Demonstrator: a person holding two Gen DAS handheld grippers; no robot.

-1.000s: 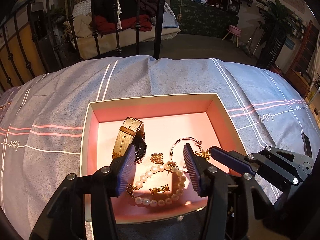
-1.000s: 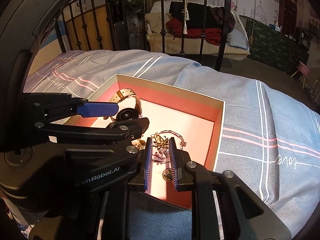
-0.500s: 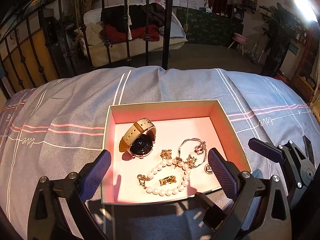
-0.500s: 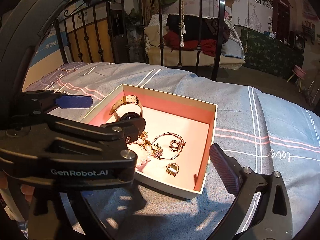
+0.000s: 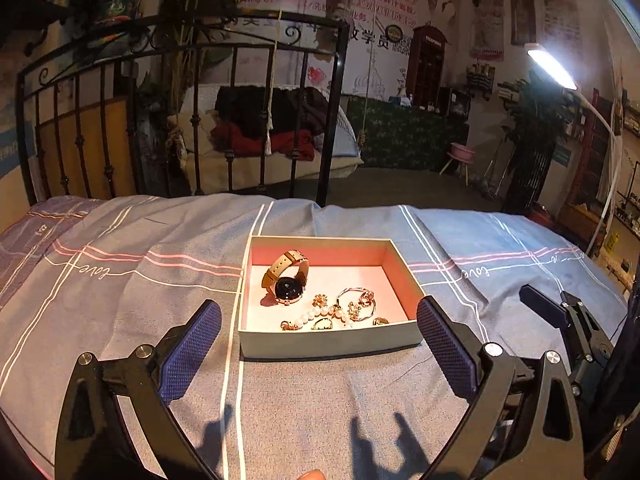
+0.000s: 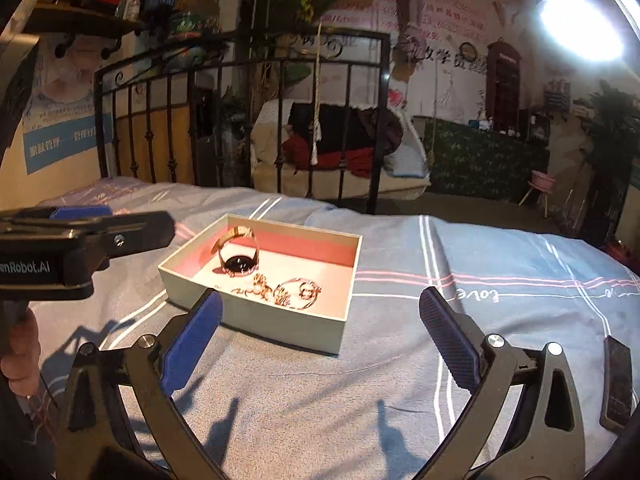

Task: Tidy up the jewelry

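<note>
Both claws have just been opening and now stand fully apart with nothing between their pads: the left claw (image 5: 318, 342) and the right claw (image 6: 320, 336) have pulled back from the box (image 5: 326, 344) and hang over bare bedspread (image 5: 120, 300) short of its near wall. A second ago each was down inside the box among the pieces; now all the jewelry lies on the pink floor, untouched. The watch (image 5: 287, 280) stands on its strap toward the far left corner, with the pearl bracelet (image 5: 320, 314), bangle (image 5: 356, 302) and small gold pieces clustered along the near side. With everything in the box and both claws withdrawn, the sorting looks finished or nearly so.
</note>
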